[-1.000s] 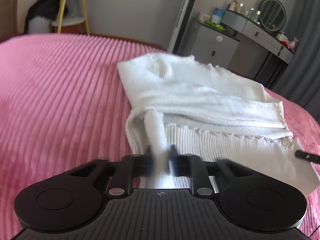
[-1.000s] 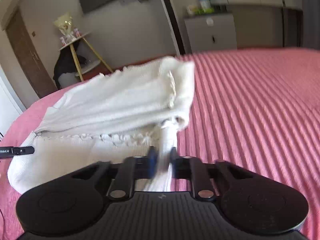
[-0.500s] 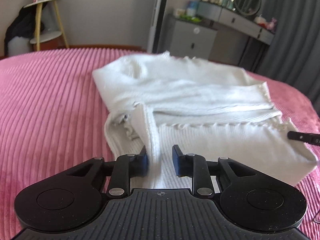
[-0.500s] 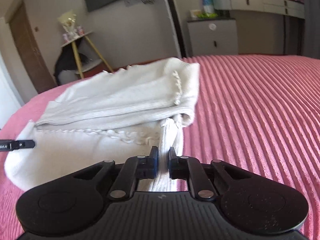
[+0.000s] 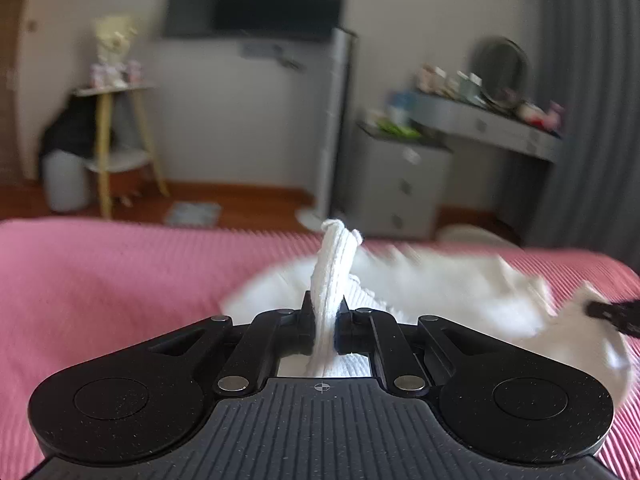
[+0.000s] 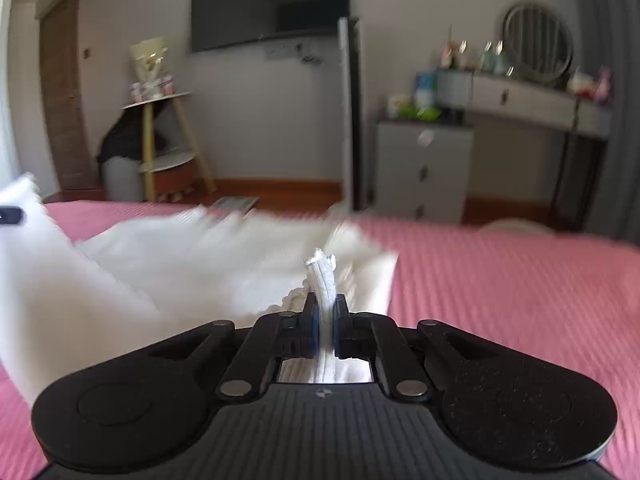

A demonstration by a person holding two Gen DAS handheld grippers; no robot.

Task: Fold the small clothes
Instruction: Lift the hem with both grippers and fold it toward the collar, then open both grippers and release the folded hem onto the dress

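A white ribbed knit garment (image 5: 448, 292) lies partly folded on the pink bed; it also shows in the right wrist view (image 6: 192, 264), blurred by motion. My left gripper (image 5: 325, 312) is shut on a bunched edge of the garment, which sticks up between the fingers. My right gripper (image 6: 325, 312) is shut on another bunched edge of the garment. Both hold their edges lifted above the bed. The other gripper's tip shows at the right edge of the left wrist view (image 5: 612, 314) and at the left edge of the right wrist view (image 6: 10, 215).
The pink ribbed bedspread (image 5: 100, 280) spreads left and right (image 6: 500, 300). Beyond the bed's far edge stand a grey drawer cabinet (image 6: 424, 168), a dressing table with a round mirror (image 6: 536, 48), a yellow-legged side table (image 6: 160, 140) and a wall TV (image 6: 268, 4).
Both grippers have risen and tilted up with the garment's edges pinched, lifting the near hem. The left gripper, slightly parted half a second ago, is now closed on the cloth.
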